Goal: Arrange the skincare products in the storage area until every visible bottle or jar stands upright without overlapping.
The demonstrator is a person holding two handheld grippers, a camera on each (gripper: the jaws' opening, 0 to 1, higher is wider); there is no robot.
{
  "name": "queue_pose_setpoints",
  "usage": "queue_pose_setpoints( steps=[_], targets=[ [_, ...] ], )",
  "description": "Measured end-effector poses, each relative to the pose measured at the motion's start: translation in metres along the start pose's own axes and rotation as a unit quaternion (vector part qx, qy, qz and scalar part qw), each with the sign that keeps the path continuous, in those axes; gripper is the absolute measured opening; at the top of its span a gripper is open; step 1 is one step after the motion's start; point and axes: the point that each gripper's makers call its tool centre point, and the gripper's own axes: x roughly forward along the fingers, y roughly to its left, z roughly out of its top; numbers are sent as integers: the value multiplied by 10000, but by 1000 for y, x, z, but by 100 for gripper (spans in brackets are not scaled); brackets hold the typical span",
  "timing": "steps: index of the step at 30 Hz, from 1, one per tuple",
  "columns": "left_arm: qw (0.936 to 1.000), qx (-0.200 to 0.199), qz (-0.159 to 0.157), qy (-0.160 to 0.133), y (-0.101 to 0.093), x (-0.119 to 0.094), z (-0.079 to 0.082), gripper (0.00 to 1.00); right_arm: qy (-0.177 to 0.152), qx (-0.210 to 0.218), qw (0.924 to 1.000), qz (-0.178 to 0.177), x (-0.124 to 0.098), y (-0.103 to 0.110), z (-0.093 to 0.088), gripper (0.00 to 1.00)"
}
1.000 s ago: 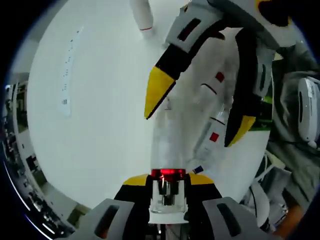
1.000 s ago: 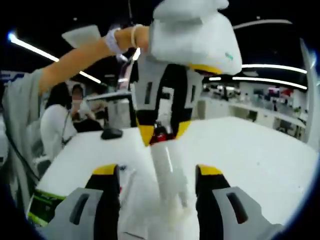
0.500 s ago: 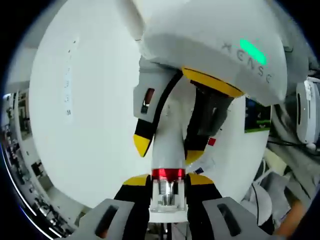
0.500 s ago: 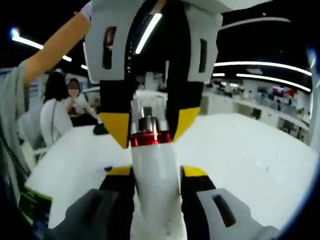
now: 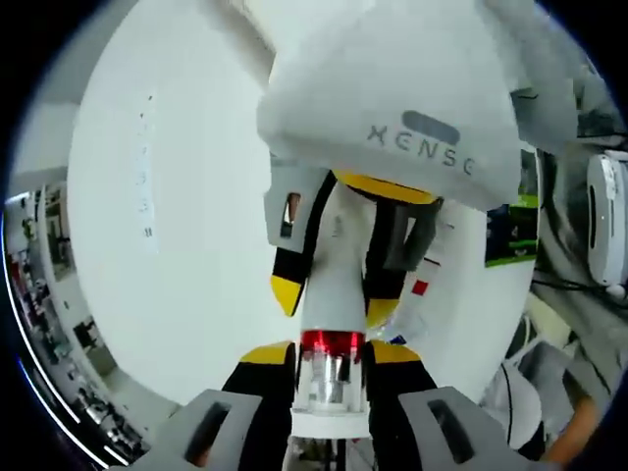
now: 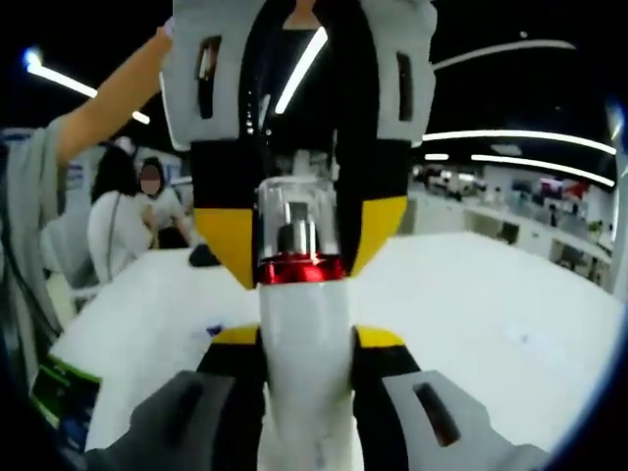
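Main risk: bottle (image 6: 304,343) is pinched at both ends at once, so any mismatch between the two hands could twist it or pop the clear cap (image 6: 297,224) off its red collar; if one side lets go while it's tilted, it could swing or drop onto the table (image 5: 186,226) and knock the items lying there. Left gripper (image 5: 331,358) has narrow jaws clamped on the cap end, yellow tips either side of the collar, with the white body running away from the camera. Right gripper (image 6: 297,339) is closed tight on the white body below the collar, cap pointing away toward the left gripper's tips. In the left gripper view the right gripper enters from above, tips straddling the body. Bottle looks to be held off the table, not yet stood up. A bare forearm (image 6: 108,108) reaches in from upper left in the right gripper view.
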Motion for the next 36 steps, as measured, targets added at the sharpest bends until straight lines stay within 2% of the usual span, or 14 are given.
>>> queue_pose_setpoints(
  steps=[2,7,9,11,13,14,15,16,17,23,25,26,32,36],
  targets=[
    [9999,-107,9,-116,3,-2,1,29,-176,182,9997,45,-3,-3,1,32],
    [9982,-158,21,-572,8,1,5,31,-312,297,9991,36,-9,-6,-1,31],
    [9963,-145,198,-820,14,0,7,31,-330,287,9990,6,-9,-9,-3,31],
    [9937,-156,409,-1031,21,-6,6,30,-97,387,9992,58,-8,-6,-19,30],
    [9913,-305,423,-1205,23,-13,4,30,242,662,9975,101,-7,-1,-37,29],
    [9898,-409,449,-1285,25,-16,1,30,281,623,9975,168,-6,1,-41,28],
    [9891,-428,470,-1327,27,-17,-1,30,483,673,9964,152,-5,3,-49,27],
    [9883,-450,486,-1373,27,-17,-3,30,271,681,9971,222,-2,6,-42,27],
    [9875,-471,491,-1423,27,-17,-6,30,452,746,9960,193,1,6,-48,27],
    [9814,-730,285,-1750,19,-5,-21,30,784,538,9952,251,-3,4,-42,27],
    [9796,-822,229,-1819,18,1,-26,30,941,460,9941,272,-3,6,-44,27],
    [9775,-903,162,-1898,16,8,-30,30,1140,473,9921,214,-3,6,-47,27],
    [9681,-1174,-27,-2212,9,36,-38,30,1774,340,9834,156,-2,9,-52,28],
    [9612,-1301,-107,-2428,6,50,-39,29,2035,136,9789,136,-2,11,-54,28]
  ],
)
